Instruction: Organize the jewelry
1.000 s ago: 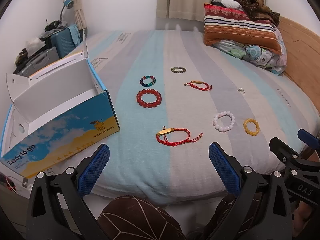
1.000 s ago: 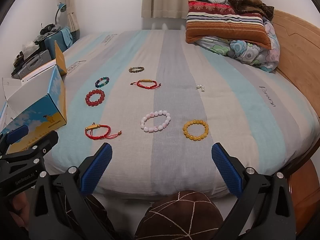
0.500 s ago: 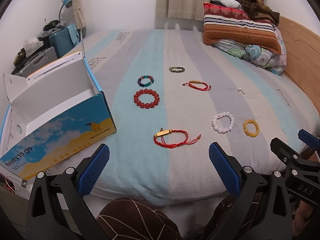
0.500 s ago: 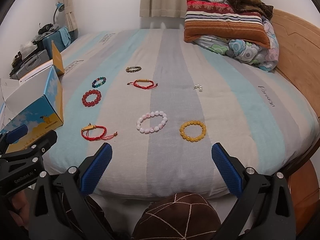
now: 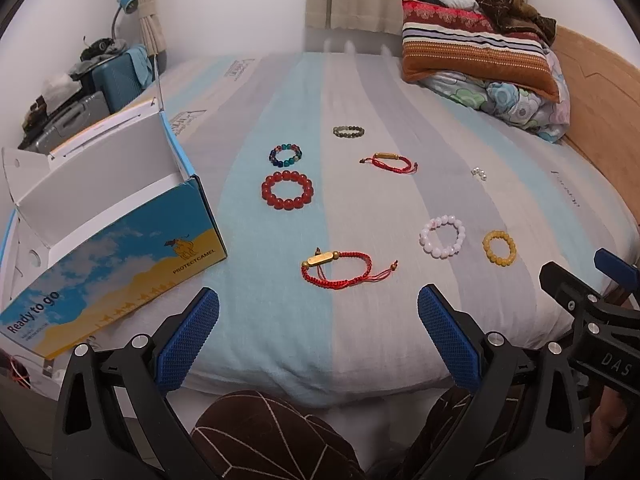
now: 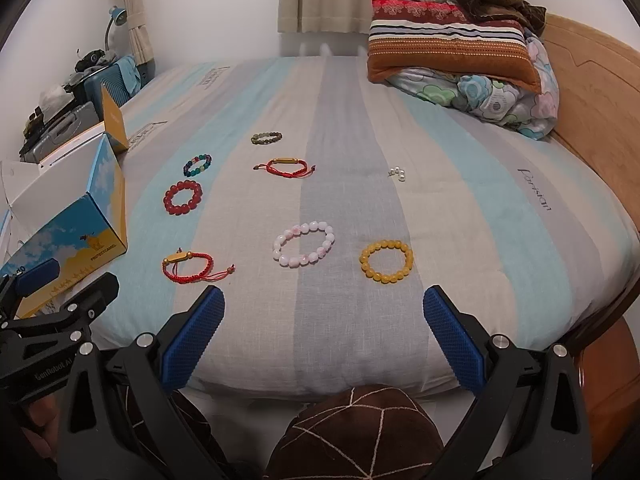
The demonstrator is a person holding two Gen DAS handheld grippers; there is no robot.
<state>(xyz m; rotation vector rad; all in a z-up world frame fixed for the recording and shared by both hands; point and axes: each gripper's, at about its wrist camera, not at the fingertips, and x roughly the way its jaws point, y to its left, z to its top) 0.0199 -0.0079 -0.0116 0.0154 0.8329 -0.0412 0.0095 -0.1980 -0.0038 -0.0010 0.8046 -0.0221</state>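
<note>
While both the left gripper (image 5: 318, 332) and right gripper (image 6: 324, 332) gape empty, only the left view shows the box (image 5: 100, 216) interior, left of its fingers.

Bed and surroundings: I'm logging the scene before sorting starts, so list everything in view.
Cord bracelets: 2, red with gold bar, near centre and further back.
Bead bracelets: 5; red, multicolour, olive, pink, yellow.
Pearls: small white cluster, right of centre.
Box: 1, blue-yellow, open, bed's left edge.
Pillow: 1, striped, on floral quilt.
Suitcases: 2, teal and grey, left.
Lamp: 1, blue.
Cushion: brown, below.
Left gripper: open.
Right gripper: open.
</note>
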